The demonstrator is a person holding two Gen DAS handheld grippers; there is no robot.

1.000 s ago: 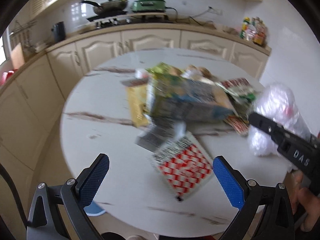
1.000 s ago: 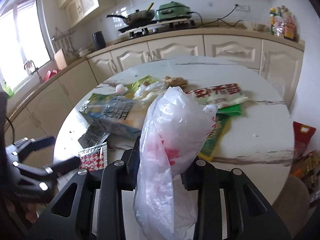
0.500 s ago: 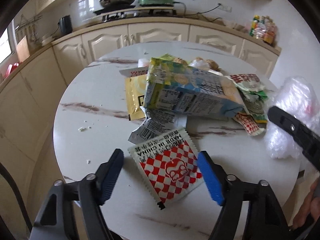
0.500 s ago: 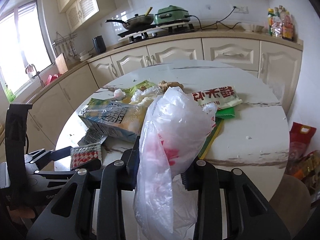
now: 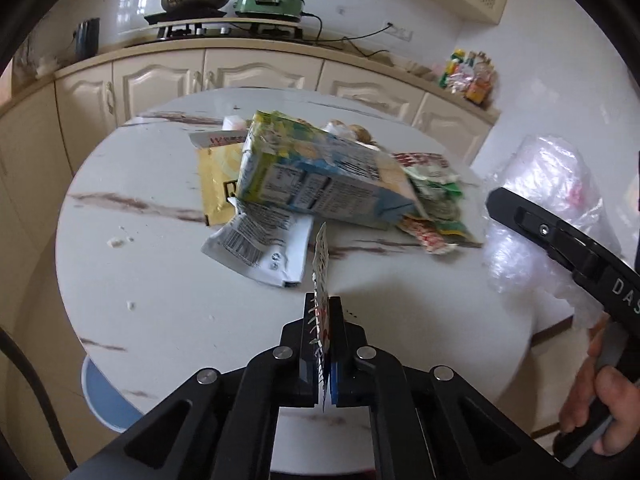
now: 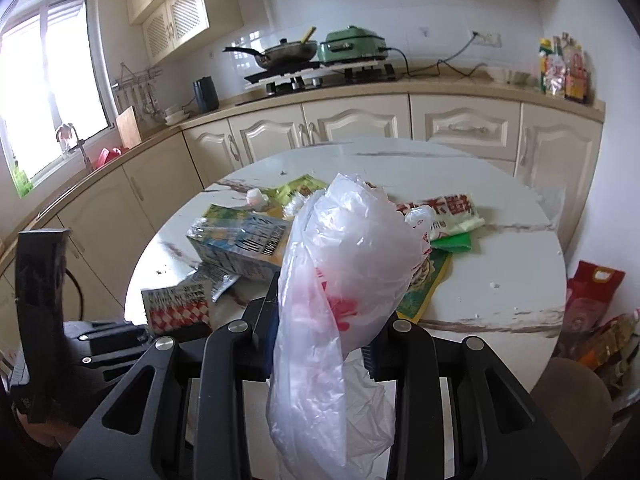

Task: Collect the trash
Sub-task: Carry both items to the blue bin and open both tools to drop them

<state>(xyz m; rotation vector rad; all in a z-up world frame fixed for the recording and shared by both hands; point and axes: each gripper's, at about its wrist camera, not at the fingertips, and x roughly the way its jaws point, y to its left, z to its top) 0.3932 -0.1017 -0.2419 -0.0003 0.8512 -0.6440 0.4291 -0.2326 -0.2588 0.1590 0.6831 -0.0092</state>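
Nearest, the left gripper [image 5: 324, 344] has just been closing and now pinches the red-and-white checked foil sachet [image 5: 321, 264] on edge, lifted clear for bagging. Beside it, the right gripper [image 6: 320, 344] clamps the thin translucent plastic bag [image 6: 344, 280], held upright to receive it. Beyond, the blue-and-yellow drink carton [image 5: 320, 176] and wrappers await on the round white marble table [image 5: 160, 300].

Round white marble-veined tabletop [image 6: 500, 248] in the near middle. Beyond, cream cabinets [image 6: 352, 124] under a beige counter [image 6: 440, 84] along white tiled walls [image 6: 432, 8]. Bright window [image 6: 52, 92] at left, daylight pouring in. Upper lattice-door cupboards [image 6: 176, 20] far left.
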